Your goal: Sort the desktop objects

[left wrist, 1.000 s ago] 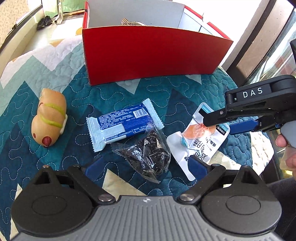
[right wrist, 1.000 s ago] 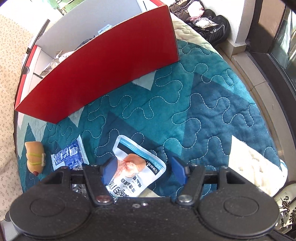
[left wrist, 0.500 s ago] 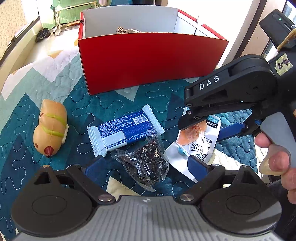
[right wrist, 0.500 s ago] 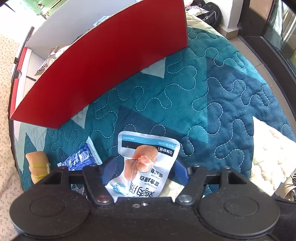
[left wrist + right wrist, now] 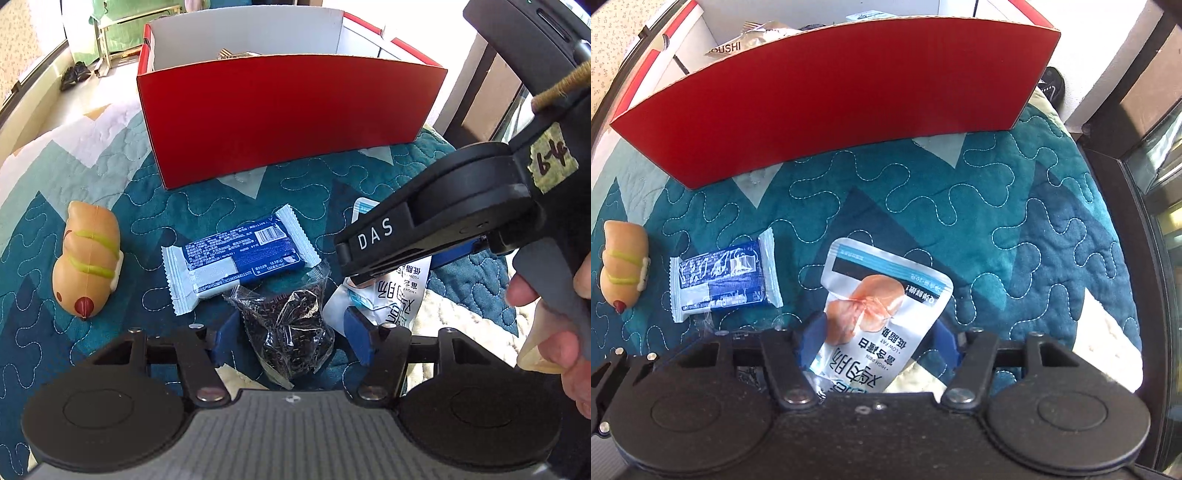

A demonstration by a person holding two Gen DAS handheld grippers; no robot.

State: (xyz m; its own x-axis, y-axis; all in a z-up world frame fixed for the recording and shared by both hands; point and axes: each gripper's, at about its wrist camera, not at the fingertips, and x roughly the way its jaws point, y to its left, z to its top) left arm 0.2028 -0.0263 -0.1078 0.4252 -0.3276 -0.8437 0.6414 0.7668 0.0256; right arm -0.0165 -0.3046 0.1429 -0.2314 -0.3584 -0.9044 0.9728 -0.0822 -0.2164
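1. A red cardboard box (image 5: 288, 118) with a white interior stands on a teal quilted cover (image 5: 33, 339) well beyond both sets of fingers. Only the right wrist view shows a wrapper inside it, lettered "USHI" at the near-left corner.

2. The left gripper (image 5: 291, 332) points steeply down at the quilt. Its jaws have just been closing and now stand about half apart, with a clear bag of dark pieces (image 5: 291, 328) between the blue pads (image 5: 358, 339). The left pad sits at the bag's edge; the right pad shows a narrow gap, so no firm grip is visible.

3. The right gripper (image 5: 875, 343), also tilted steeply down, straddles the lower half of a white-and-blue chicken pouch (image 5: 882, 306). Its jaws have just been closing. The pouch lies between the pads, and I cannot tell whether they press on it.

4. Only the left wrist view shows the right gripper from outside: a black body marked "DAS", a taped tag with handwriting I cannot read, and a person's hand (image 5: 554, 325) curled round the grey trigger.

5. The pouch reads "LOW FAT" and "HIGH PR", among Chinese characters, all upside down in the right wrist view.

6. A blue snack wrapper (image 5: 240, 262) with a barcode lies just beyond the left fingers, touching the bag's top.

7. A hot dog toy (image 5: 88, 262) lies to the left of the left fingers, well apart from them.
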